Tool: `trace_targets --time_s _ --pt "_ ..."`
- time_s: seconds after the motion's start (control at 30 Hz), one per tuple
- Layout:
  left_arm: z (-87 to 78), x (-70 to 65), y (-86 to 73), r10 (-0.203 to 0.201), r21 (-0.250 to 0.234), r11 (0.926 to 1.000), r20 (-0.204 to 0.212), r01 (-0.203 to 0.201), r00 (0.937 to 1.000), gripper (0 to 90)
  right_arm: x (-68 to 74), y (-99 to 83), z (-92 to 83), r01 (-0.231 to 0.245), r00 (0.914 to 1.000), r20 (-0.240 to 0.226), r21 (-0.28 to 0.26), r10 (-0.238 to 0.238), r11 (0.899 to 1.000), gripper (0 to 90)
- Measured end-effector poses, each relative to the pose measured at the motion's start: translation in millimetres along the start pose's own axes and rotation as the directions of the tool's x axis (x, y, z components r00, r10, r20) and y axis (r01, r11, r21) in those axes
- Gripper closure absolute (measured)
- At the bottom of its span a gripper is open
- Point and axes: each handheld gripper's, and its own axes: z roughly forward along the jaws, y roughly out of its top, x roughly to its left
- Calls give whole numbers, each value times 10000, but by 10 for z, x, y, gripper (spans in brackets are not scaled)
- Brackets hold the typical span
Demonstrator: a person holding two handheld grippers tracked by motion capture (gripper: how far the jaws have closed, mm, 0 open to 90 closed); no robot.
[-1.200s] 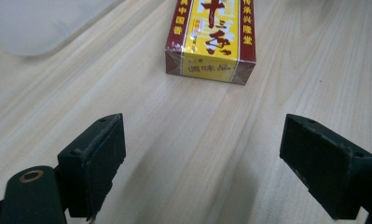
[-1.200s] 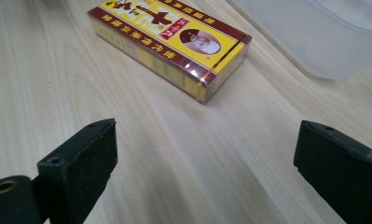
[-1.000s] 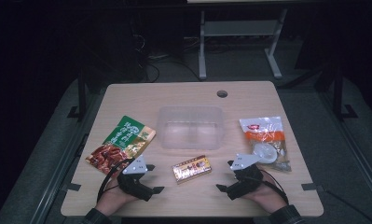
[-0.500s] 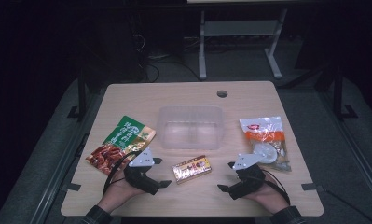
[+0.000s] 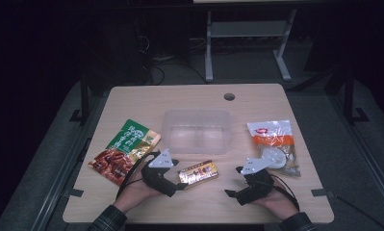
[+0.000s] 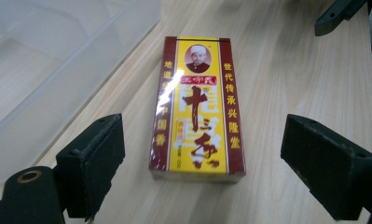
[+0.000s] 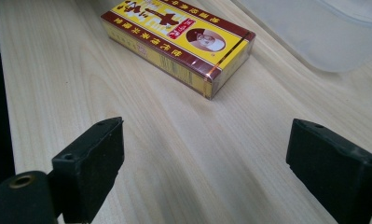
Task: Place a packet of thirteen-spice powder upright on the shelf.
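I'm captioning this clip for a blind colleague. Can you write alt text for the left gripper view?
A flat yellow and maroon cardboard box with Chinese lettering lies on the pale wooden table, framed between the open black jaws of the left gripper, which do not touch it. A clear plastic container sits beside the box at upper left.

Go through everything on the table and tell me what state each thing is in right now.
Left gripper: open, jaws either side of the box, not touching.
Right gripper: open, holds nothing, short of the box.
Yellow spice box: shut, flat on the table.
Clear tub: no lid, nothing inside.
Green snack bag: sealed, flat.
White-and-orange bag: sealed, flat.
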Motion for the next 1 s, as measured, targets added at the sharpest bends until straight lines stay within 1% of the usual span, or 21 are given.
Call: trace_targets --time_s 0.03,0.07,0.13,0.17,0.2,0.23,0.27,0.33,0.4,0.47,0.5,0.53,0.57,0.6,0.67,0.7,0.73,0.77,0.8,0.93,1.0 --pt "0 0 0 0 0 10000 0 0 10000 129 -1 0 0 -15 10000 18 7 15 10000 108" --pt "52 -6 25 73 56 10000 15 -73 10000 130 -5 0 1 -8 10000 19 11 8 10000 109" --pt "106 -9 47 92 105 9999 40 -92 9999 129 -6 -1 5 -15 10000 42 20 14 10000 110" --pt "106 -9 47 92 105 9999 40 -92 9999 129 -6 -1 8 -22 10000 50 30 22 10000 111" --pt "166 -7 67 121 177 9998 82 -122 9999 129 -5 -2 10 -30 10000 64 37 30 10000 111" --pt "166 -7 67 121 177 9998 82 -122 9999 129 -5 -2 10 -30 10000 64 37 30 10000 111" --pt "200 -10 74 60 214 9998 135 -63 9999 129 -6 -3 11 -43 10000 70 35 42 10000 111" --pt "238 -5 80 103 264 9996 157 -107 9998 129 -9 -4 13 -21 10000 80 33 21 10000 114" --pt "305 1 81 109 410 9991 207 -118 9997 129 -9 -5 12 -22 10000 57 25 22 10000 114" --pt "351 11 80 55 353 9994 209 -63 9998 129 -8 -3 8 -24 10000 29 8 24 10000 115" --pt "365 24 84 155 406 9990 218 -164 9996 129 -8 -2 9 7 10000 36 -4 -7 10000 115" --pt "378 22 81 85 396 9992 184 -92 9998 129 -7 -1 9 7 10000 44 3 -7 10000 115" --pt "390 32 82 181 475 9987 188 -189 9997 129 -8 -1 10 8 10000 33 2 -8 10000 115" --pt "409 19 74 8 470 9989 137 -14 9999 129 -9 -1 10 10 10000 25 4 -10 10000 115" --pt "428 27 69 199 617 9979 156 -208 9997 130 -7 -1 7 2 10000 36 5 -2 10000 115" --pt "437 29 65 328 805 9962 230 -346 9992 134 -7 -2 6 5 10000 39 -2 -5 10000 116" --pt "446 27 61 351 865 9956 225 -369 9991 135 -6 -2 4 -11 10000 38 6 11 10000 116" --pt "463 10 52 213 904 9956 162 -227 9996 135 -9 -3 4 -3 10000 37 8 3 10000 115" --pt "469 14 48 316 1026 9942 165 -332 9994 135 -10 -3 4 -4 10000 42 6 4 10000 115" --pt "492 9 31 233 1098 9936 183 -251 9996 141 -12 -3 3 16 10000 46 -4 -16 10000 116" --pt "488 16 26 349 1242 9916 188 -370 9992 149 -14 -3 2 18 10000 46 -14 -18 10000 116"
